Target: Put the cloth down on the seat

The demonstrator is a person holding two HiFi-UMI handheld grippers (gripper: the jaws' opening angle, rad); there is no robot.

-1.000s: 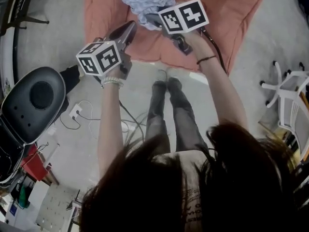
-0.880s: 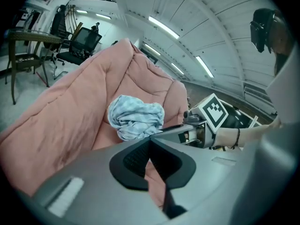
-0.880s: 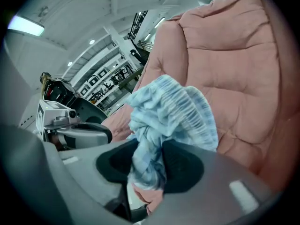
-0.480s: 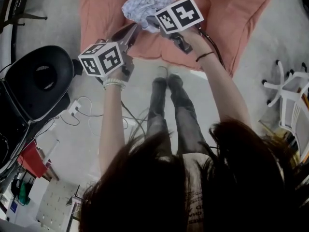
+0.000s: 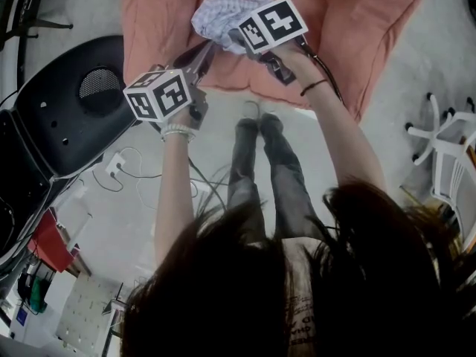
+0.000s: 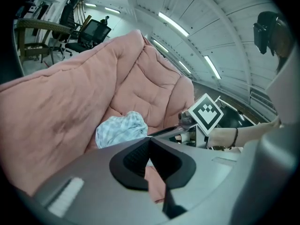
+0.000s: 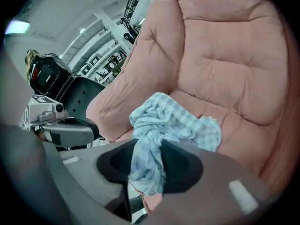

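- Holding a gripper in each hand, we reach forward over our own legs (image 5: 260, 162). They stand on the grey floor (image 5: 372, 155) just short of the front edge of the seat (image 5: 357, 21).
- Our left gripper (image 5: 205, 47) is the nearer of the two, with its marker cube (image 5: 158, 93) beside our wrist. Its jaws are together at the tips and nothing is between them. They point at the front of the cushion, near the cloth (image 5: 219, 12) but apart from it.
- Our right gripper (image 5: 236, 37) is just beyond, tilted steeply down. Its jaws have just been closing and are clamped on a twisted strand of the cloth, which fills the gap between the pads.
- The cloth is pale blue-and-white check. From those jaws it runs out into a crumpled heap that lies on the seat cushion, toward the left side of the seat in the head view.
- The seat is a thick, pink, quilted cushion. Its padded back and sides rise behind and around the heap.
- Off to our left stands a black moulded chair shell (image 5: 67, 117) with a perforated round patch, and white cables (image 5: 123, 173) trail on the floor near it.
- Off to our right, well apart from the seat, is a white chair base (image 5: 439, 136).
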